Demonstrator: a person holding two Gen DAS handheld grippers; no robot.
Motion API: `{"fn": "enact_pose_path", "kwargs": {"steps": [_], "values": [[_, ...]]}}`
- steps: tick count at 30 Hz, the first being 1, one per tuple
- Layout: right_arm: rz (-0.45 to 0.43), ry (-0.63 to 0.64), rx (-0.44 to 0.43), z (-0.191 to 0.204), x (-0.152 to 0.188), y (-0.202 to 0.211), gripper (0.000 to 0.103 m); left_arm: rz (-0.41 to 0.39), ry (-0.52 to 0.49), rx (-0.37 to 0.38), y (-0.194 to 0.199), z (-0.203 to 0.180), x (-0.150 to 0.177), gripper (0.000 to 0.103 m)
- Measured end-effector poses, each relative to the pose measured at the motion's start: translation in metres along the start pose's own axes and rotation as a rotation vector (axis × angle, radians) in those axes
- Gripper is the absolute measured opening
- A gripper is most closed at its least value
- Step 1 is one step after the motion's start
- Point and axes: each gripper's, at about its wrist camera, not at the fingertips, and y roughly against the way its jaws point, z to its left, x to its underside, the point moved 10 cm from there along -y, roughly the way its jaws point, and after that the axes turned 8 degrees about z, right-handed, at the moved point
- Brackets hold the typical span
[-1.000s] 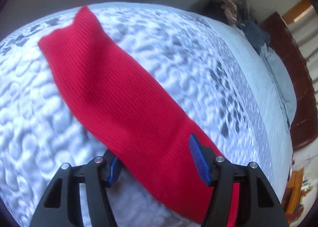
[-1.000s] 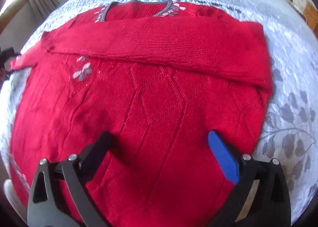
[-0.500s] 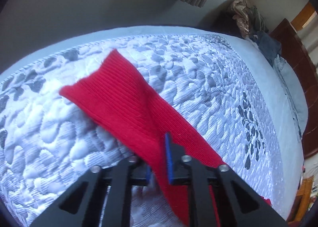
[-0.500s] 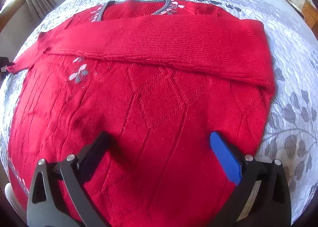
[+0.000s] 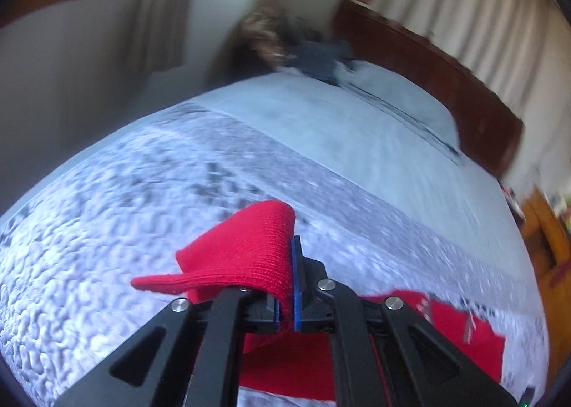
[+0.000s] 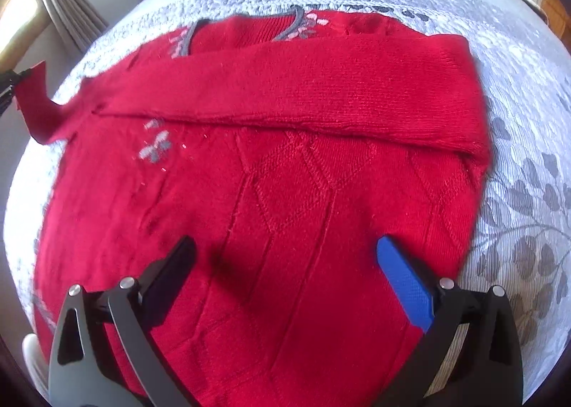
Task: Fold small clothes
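Left wrist view: the left gripper [image 5: 287, 278], jaws clamped on the red sweater's [image 6: 278, 193] sleeve cuff [image 5: 242, 257], lifts it off the bed [image 6: 517, 93]; next, carry it across the body. Right gripper [image 6: 289, 282] hovers wide, empty.

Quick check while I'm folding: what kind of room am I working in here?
Most likely a bedroom. The red sweater lies on a quilted bedspread covering a bed, with a dark wooden headboard at its far end and curtains behind it.
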Motion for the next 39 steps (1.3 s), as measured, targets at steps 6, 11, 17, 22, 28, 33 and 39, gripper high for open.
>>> {"fn": "enact_pose_path", "kwargs": {"steps": [6,11,17,22,28,33,39], "values": [[-0.031,0.016,-0.046,0.009,0.009,0.023,0.100,0.060,-0.198,0.043,-0.017,-0.107,0.050,0.004],[-0.048,0.028,-0.053,0.008,0.014,0.031,0.100,0.142,-0.284,0.090,-0.044,-0.175,0.107,0.004],[-0.051,-0.015,-0.074,-0.004,0.020,0.032,0.100,0.341,-0.382,0.178,-0.077,-0.231,0.181,0.018],[-0.028,-0.021,-0.061,-0.009,0.025,0.029,0.100,0.448,-0.293,0.374,-0.053,-0.227,0.203,0.053],[-0.011,0.006,-0.067,0.020,0.009,0.034,0.100,0.362,-0.181,0.258,-0.040,-0.143,0.146,0.054],[0.005,0.051,-0.104,0.074,-0.024,0.036,0.100,0.412,-0.114,0.021,-0.081,-0.069,0.132,0.052],[0.034,0.154,-0.175,0.159,-0.075,0.034,0.100,0.496,-0.136,-0.063,-0.122,-0.046,0.149,0.050]]}}
